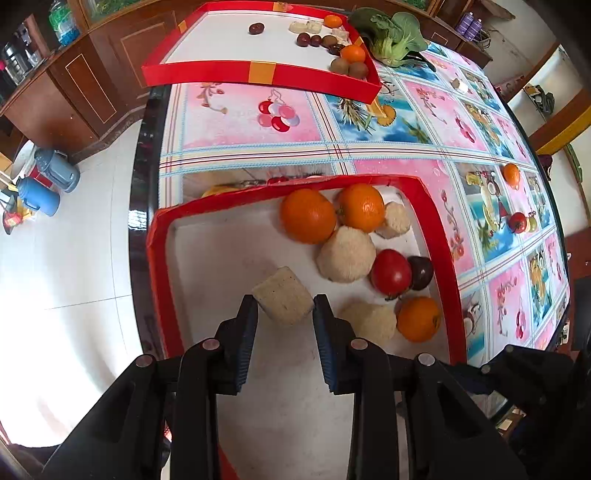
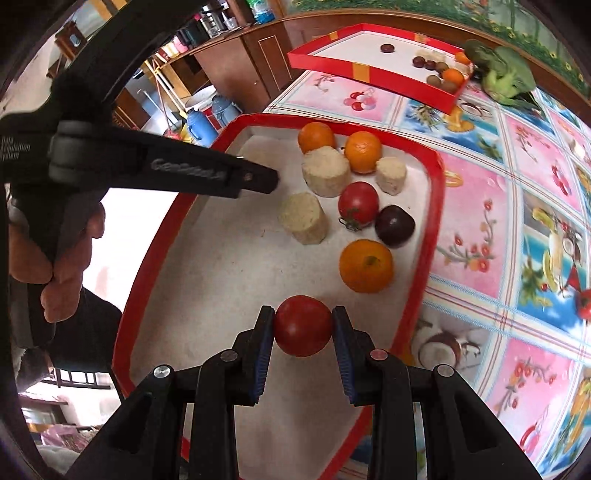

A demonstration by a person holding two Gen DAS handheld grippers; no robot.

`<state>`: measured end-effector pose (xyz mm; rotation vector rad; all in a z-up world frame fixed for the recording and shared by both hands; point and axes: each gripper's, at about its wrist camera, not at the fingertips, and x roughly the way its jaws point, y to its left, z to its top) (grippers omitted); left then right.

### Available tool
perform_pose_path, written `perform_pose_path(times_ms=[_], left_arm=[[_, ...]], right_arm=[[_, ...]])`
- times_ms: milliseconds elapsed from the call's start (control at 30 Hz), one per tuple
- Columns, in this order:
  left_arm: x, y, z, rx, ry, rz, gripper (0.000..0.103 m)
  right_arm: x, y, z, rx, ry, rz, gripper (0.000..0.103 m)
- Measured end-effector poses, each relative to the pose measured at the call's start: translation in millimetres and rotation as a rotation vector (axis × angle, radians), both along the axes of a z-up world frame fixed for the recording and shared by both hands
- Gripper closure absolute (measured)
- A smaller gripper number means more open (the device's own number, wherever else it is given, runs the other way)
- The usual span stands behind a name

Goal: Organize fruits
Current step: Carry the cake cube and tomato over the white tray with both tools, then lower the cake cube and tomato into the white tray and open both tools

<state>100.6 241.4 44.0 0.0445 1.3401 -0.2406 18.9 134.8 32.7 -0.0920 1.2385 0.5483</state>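
A near red tray (image 1: 439,236) (image 2: 432,206) holds oranges (image 1: 308,216) (image 2: 365,266), beige cut chunks (image 1: 347,253) (image 2: 325,170), a red tomato (image 1: 390,272) (image 2: 358,203) and a dark plum (image 1: 421,272) (image 2: 394,226). My left gripper (image 1: 283,304) is shut on a beige square chunk (image 1: 282,301) above the tray's white floor; its finger also shows in the right wrist view (image 2: 258,181). My right gripper (image 2: 303,323) is shut on a red tomato (image 2: 303,325) over the tray's near part.
A second red tray (image 1: 258,75) (image 2: 365,72) at the table's far end holds small plums, kiwis and oranges. A green leafy vegetable (image 1: 393,35) (image 2: 502,74) lies beside it. Loose fruit (image 1: 511,173) lies on the patterned tablecloth at right. The table edge and floor are left.
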Motion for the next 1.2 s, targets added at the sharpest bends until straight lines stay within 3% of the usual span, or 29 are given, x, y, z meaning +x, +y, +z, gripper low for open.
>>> perform_pose_path(times_ms=[767, 833, 967, 1200], left_arm=[[13, -14, -12, 0.047, 0.032, -0.030, 0.074], [11, -15, -11, 0.058, 0.025, -0.037, 0.073], [7, -15, -4, 0.058, 0.007, -0.035, 0.057], [0, -16, 9, 0.099, -0.016, -0.040, 0.053]], right_arm=[[14, 6, -13, -0.049, -0.015, 0.025, 0.069], [13, 5, -12, -0.046, -0.014, 0.021, 0.069], [14, 3, -12, -0.039, -0.008, 0.014, 0.069], [8, -7, 4, -0.010, -0.025, 0.000, 0.062]])
